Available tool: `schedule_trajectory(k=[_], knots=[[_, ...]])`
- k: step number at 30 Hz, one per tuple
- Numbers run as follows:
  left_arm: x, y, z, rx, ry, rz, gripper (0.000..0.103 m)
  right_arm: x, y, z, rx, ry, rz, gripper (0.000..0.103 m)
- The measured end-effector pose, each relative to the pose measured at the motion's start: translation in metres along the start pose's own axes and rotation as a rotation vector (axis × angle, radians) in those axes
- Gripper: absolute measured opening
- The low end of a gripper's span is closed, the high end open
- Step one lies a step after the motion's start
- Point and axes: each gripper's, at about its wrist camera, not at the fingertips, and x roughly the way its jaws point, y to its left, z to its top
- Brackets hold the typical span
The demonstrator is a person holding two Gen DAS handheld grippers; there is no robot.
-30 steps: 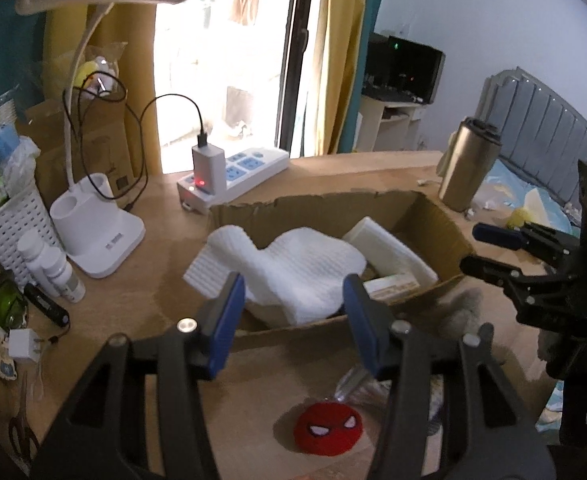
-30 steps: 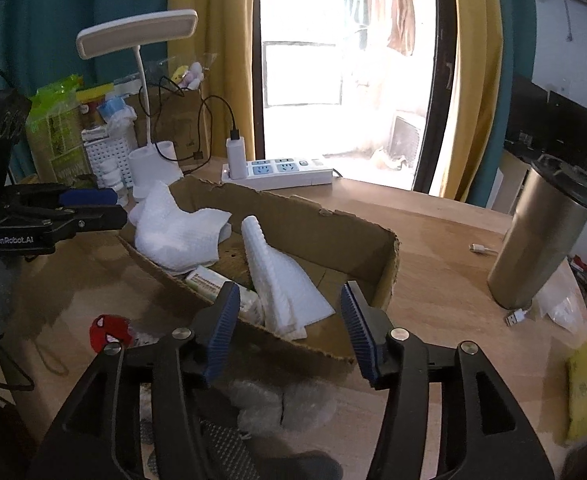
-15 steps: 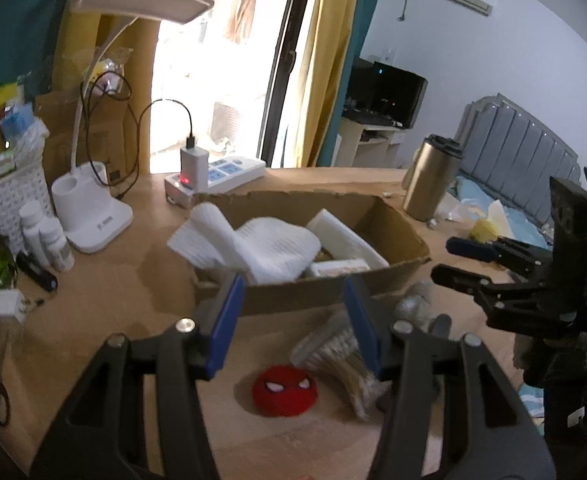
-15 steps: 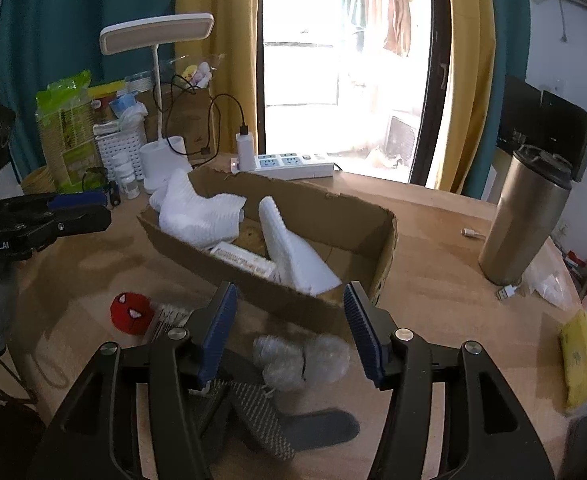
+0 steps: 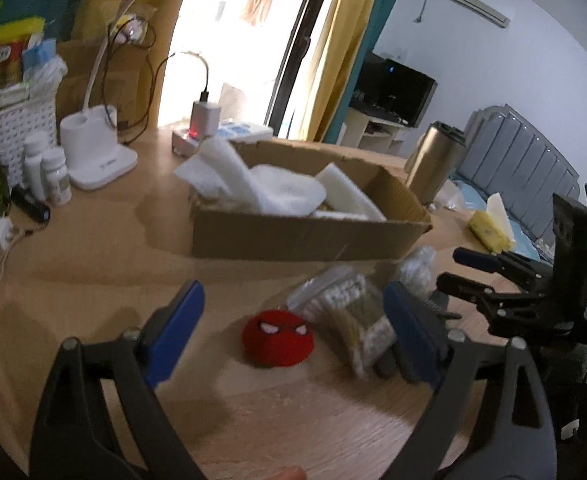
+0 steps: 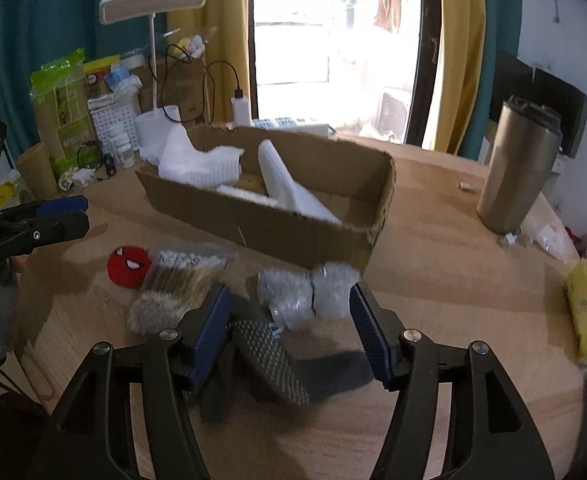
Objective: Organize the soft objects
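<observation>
Cardboard box with white foam at 12 o'clock, steel tumbler at 2, bubble-wrap wad between spread right gripper, red plush ball between spread left gripper.

Blown-out window backlight, dim foreground, motion blur, fisheye-bent dark edges

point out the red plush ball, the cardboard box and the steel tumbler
red plush ball [image 5: 278, 337]: left wrist view, middle of its face.
cardboard box [image 6: 277, 226]: right wrist view, bare front wall.
steel tumbler [image 6: 517, 172]: right wrist view, middle of its body.
</observation>
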Motion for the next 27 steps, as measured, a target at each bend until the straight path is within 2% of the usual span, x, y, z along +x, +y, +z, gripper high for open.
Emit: schedule_trajectory(k=[8, 11, 16, 26, 27], knots=[[0.02, 0.003, -0.01, 0.014, 0.062, 0.054, 0.092, 0.012, -0.007, -0.003, 0.033, 0.031, -0.013, 0.066], [0.027, 0.005, -0.012, 0.015, 0.084, 0.073, 0.092, 0.02, -0.009, -0.002, 0.035, 0.041, -0.008, 0.074], [0.042, 0.009, -0.015, 0.016, 0.136, 0.114, 0.092, 0.031, -0.01, 0.0, 0.035, 0.052, 0.008, 0.076], [0.056, -0.007, -0.021, 0.1, 0.181, 0.114, 0.091, 0.047, -0.014, 0.007, 0.039, 0.065, 0.036, 0.076], [0.056, -0.009, -0.021, 0.108, 0.183, 0.113, 0.085, 0.048, -0.014, 0.007, 0.039, 0.065, 0.036, 0.076]])
